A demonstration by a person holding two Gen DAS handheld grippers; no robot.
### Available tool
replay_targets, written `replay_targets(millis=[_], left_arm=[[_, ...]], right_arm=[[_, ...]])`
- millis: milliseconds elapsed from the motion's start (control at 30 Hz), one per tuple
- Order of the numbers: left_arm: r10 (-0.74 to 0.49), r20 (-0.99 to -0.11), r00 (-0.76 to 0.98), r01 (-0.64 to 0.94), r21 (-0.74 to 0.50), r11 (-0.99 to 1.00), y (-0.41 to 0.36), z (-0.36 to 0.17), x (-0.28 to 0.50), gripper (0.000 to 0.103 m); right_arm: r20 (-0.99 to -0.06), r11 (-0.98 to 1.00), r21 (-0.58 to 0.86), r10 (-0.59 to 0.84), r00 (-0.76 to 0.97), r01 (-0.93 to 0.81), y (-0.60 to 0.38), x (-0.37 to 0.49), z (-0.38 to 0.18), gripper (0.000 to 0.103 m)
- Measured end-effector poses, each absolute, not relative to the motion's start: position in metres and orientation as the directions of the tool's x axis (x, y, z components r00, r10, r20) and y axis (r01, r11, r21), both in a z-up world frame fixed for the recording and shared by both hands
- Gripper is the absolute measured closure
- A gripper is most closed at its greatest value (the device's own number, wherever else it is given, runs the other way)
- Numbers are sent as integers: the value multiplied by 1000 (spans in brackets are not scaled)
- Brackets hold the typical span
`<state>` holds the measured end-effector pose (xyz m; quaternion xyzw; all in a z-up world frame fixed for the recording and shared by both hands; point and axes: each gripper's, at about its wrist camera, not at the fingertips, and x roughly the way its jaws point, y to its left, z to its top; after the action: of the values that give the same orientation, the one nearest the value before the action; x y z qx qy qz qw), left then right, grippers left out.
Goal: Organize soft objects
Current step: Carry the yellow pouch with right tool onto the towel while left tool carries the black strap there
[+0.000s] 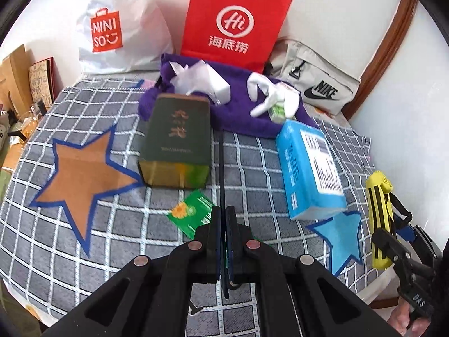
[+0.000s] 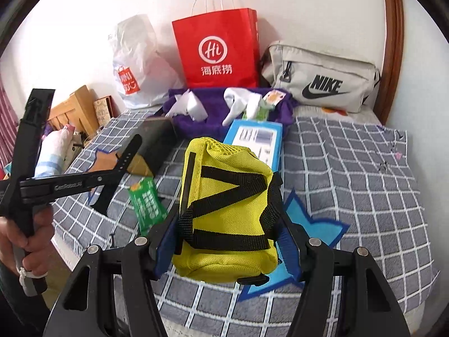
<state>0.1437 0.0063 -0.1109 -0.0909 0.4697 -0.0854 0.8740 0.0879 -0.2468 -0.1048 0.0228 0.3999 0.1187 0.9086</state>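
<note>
My right gripper [image 2: 226, 248] is shut on a yellow pouch with black straps [image 2: 224, 210] and holds it above a blue star patch [image 2: 314, 224]; the pouch also shows in the left wrist view [image 1: 378, 219]. My left gripper [image 1: 223, 221] is shut and empty, over a green packet [image 1: 190, 213]. A dark green box [image 1: 176, 140] and a blue box [image 1: 308, 168] lie on the checked bed cover [image 1: 84, 266]. A purple cloth [image 1: 233, 112] at the back holds a white glove [image 1: 269, 95] and white paper [image 1: 202, 81].
A red Haidilao paper bag [image 1: 233, 22], a white Miniso plastic bag [image 1: 118, 28] and a grey Nike bag [image 1: 317, 84] stand against the back wall. An orange star patch [image 1: 81, 179] lies at left. Clutter sits beyond the bed's left edge.
</note>
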Motion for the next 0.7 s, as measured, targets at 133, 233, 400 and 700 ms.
replay_targets(millis=[133,233,400,700], left_arm=[[-223,-799,558,46,-239,970,19,-103,151,99],[-217,-799,561,36,-238,971,25,-99,157,99],[-225,-798,559,29,-253,967,33,-95,172,99],[-229,-793,565,31,-257,966,38,-84,205,99]], right_arm=[[-718,975,128,217,661,-181,-248,99,-97,40],[-718,978,124,206,665,-168,-248,111,-93,40],[-716,981,120,192,671,-152,-247,131,-87,40],[-707,984,118,177,685,-133,-244,170,-78,40]])
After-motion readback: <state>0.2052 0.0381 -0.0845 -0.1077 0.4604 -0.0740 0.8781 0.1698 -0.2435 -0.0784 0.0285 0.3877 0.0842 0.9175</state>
